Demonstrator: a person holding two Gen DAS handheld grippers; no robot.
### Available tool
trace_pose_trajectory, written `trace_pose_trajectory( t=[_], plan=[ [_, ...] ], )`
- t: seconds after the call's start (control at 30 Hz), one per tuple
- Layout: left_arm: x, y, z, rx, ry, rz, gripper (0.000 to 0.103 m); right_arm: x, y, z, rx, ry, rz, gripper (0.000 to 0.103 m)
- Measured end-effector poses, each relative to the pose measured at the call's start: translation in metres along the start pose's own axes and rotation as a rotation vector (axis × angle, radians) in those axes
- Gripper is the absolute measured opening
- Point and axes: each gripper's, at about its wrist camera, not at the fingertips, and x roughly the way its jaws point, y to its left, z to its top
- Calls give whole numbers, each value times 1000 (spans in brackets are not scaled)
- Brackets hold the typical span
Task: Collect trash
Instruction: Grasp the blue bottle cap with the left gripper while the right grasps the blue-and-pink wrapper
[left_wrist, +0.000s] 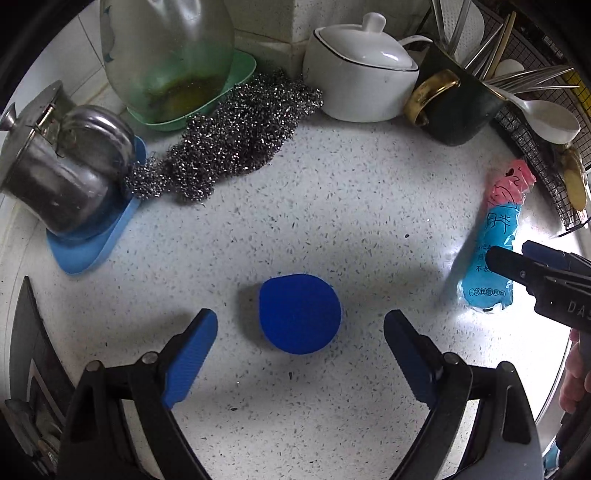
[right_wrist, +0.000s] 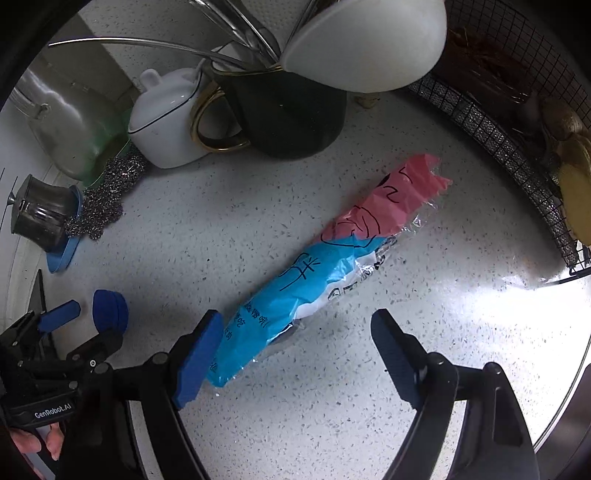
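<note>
A blue round cap (left_wrist: 300, 313) lies flat on the speckled surface (left_wrist: 332, 192), just ahead of the left gripper (left_wrist: 301, 330), whose jaws stand wide and hold nothing. To its right, a crumpled blue-and-pink wrapper (right_wrist: 332, 266) lies aslant; the right gripper (right_wrist: 297, 341) hangs over its lower end, jaws wide, the left pad just beside the plastic. Only the left view shows the steel wool (left_wrist: 229, 140) in full and the open room around the cap. The right view shows the wire basket (right_wrist: 491, 136) edging the surface, with bare room between basket and wrapper.
</note>
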Motion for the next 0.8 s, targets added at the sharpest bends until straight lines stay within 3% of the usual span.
trace_pose_trajectory(
  t=[0.17, 0.27, 0.33, 0.4, 0.57, 0.63, 0.73, 0.8],
  plan=[
    [7, -5, 5, 33, 2, 17, 89, 4, -3, 2, -6, 15, -14, 81],
    [13, -7, 6, 29, 19, 8, 76, 8, -1, 2, -30, 27, -18, 81],
    [15, -9, 6, 31, 26, 7, 71, 11, -1, 0, -35, 42, -15, 71],
    [18, -12, 7, 36, 30, 5, 65, 11, -1, -2, -51, 43, -23, 67],
    [19, -19, 2, 65, 24, 14, 61, 7, 0, -8, -100, 20, -37, 47],
    [18, -20, 1, 67, 17, 16, 59, 4, -2, -10, -122, 8, -47, 34],
    [16, -22, -2, 71, 6, 27, 57, 2, -1, -18, -162, -7, -40, 30],
    [15, -30, -4, 92, -9, 37, 44, 0, 1, -25, -188, -11, -33, 30]
  ],
)
